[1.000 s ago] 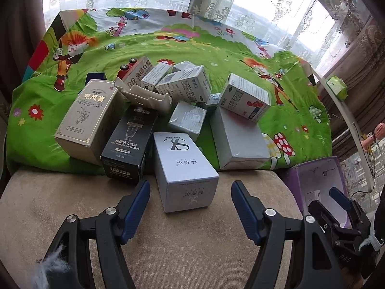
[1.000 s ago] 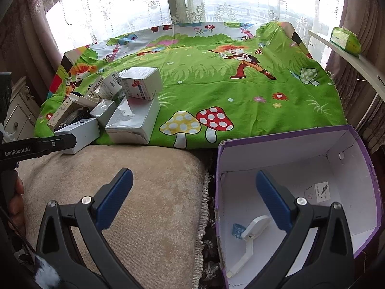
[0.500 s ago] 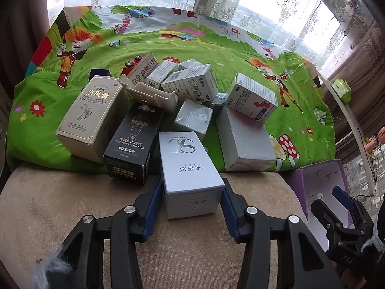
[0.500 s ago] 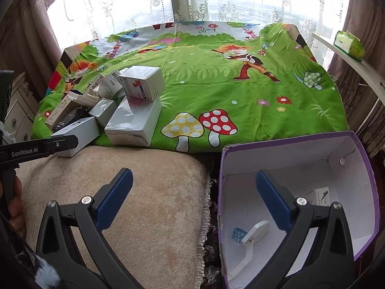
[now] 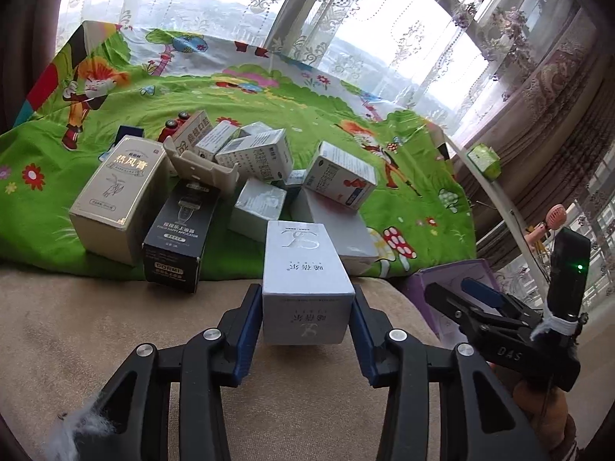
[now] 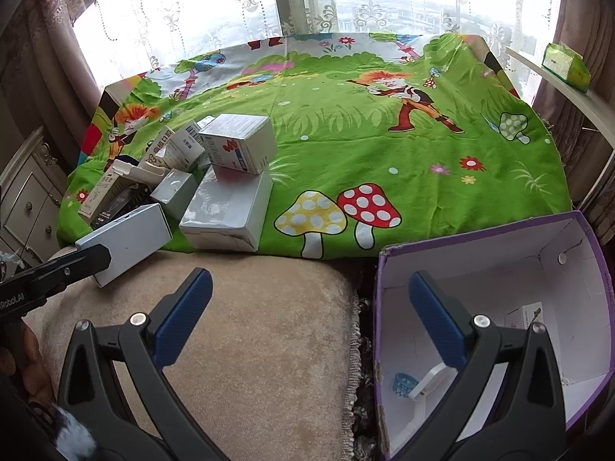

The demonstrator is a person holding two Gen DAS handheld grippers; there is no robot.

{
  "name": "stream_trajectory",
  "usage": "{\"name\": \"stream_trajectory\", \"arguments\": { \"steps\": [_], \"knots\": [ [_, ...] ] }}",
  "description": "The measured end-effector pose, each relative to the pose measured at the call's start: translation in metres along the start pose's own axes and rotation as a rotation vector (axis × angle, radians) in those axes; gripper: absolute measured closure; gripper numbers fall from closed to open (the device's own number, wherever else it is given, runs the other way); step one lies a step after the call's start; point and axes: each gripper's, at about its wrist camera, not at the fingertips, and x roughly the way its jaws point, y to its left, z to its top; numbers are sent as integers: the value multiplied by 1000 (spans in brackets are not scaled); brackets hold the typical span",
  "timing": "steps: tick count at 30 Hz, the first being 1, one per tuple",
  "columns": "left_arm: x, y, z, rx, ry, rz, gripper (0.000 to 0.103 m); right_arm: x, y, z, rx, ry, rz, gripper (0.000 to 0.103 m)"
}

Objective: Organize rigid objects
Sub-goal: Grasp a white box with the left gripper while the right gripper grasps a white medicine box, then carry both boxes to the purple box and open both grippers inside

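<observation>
My left gripper (image 5: 305,313) is shut on a silver-white box (image 5: 303,269), which it holds tilted just above the beige cushion (image 5: 96,330); the box also shows in the right wrist view (image 6: 130,240). A pile of several boxes lies behind it: a beige box (image 5: 117,192), a black box (image 5: 180,234) and a flat grey box (image 5: 338,226). My right gripper (image 6: 307,322) is open and empty, at the near left wall of the purple bin (image 6: 592,253), whose white inside holds a white plastic piece (image 6: 430,380).
A green cartoon cloth (image 6: 384,146) covers the surface behind the cushion. A green packet (image 6: 565,63) sits on a shelf at the right. Lace curtains and windows run along the back. A drawer cabinet (image 6: 27,199) stands at the far left.
My left gripper moved forward around the silver-white box, shut on it and lifted it off the cushion, tilting it. My right gripper stayed open and hardly moved.
</observation>
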Motion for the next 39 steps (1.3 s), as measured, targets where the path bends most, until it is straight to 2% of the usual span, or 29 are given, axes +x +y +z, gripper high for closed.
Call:
{"name": "stream_trajectory", "arguments": {
  "steps": [6,11,17,28,39],
  "knots": [
    [-12,-2,6,-1,-82,-69,59,6,9,17,27,-20,11,0],
    [-20,7,14,-16,-152,-78,59,16,25,33,19,-33,12,0],
    [-29,11,25,2,-226,-52,59,29,47,56,27,-67,-2,0],
    [-32,29,44,-14,-281,-45,59,69,76,90,82,-57,-47,0],
    [-26,41,44,-49,-275,-46,59,94,83,102,93,-36,-150,0]
  ]
}}
